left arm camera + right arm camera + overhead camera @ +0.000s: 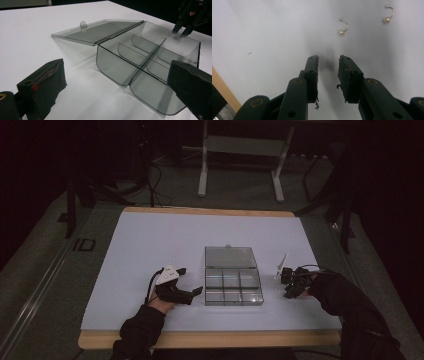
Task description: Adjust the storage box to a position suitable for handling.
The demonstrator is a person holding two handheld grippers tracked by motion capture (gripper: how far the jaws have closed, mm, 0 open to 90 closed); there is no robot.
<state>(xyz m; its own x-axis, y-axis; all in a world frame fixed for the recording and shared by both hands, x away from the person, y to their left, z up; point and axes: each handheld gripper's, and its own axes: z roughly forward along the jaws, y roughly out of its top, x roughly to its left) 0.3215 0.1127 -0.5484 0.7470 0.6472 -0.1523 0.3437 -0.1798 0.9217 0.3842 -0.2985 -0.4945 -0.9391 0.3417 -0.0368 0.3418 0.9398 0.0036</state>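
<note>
a dim room holds a white-topped table (150,240) with one clear divided box (233,289), six compartments, lid (230,256) flat open behind. the left gripper (192,285) lies beside it, jaws spread wide. the right gripper (287,285) points down, jaws slightly parted, holding nothing. two small hooked pearl earrings (343,26) (389,13) lie ahead of it; too small to see from above.

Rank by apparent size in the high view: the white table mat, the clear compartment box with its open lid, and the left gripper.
1. White table mat, by far the largest.
2. Compartment box with its open lid.
3. Left gripper, the smallest.
</note>
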